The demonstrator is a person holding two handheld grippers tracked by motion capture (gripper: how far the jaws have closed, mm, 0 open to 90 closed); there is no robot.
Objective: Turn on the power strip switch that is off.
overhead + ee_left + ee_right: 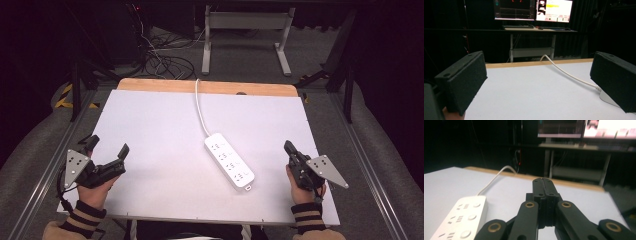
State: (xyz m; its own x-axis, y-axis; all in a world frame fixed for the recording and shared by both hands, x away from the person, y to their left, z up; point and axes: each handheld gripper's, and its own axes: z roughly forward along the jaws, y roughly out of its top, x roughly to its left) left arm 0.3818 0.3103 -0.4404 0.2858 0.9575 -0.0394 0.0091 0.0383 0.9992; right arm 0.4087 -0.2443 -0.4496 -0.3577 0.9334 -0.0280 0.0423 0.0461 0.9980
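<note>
While untouched, power strip (pixel 229 160) between tongs.

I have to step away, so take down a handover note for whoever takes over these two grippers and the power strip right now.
Left gripper: open, empty, held at the near left edge of the white table.
Right gripper: shut on nothing, at the near right edge.
White plastic power strip: lies flat between the grippers, touched by neither, sockets up and empty; its white cable runs off the far edge.
Done: nothing visible yet.
Left: probably the whole job on the strip.
</note>
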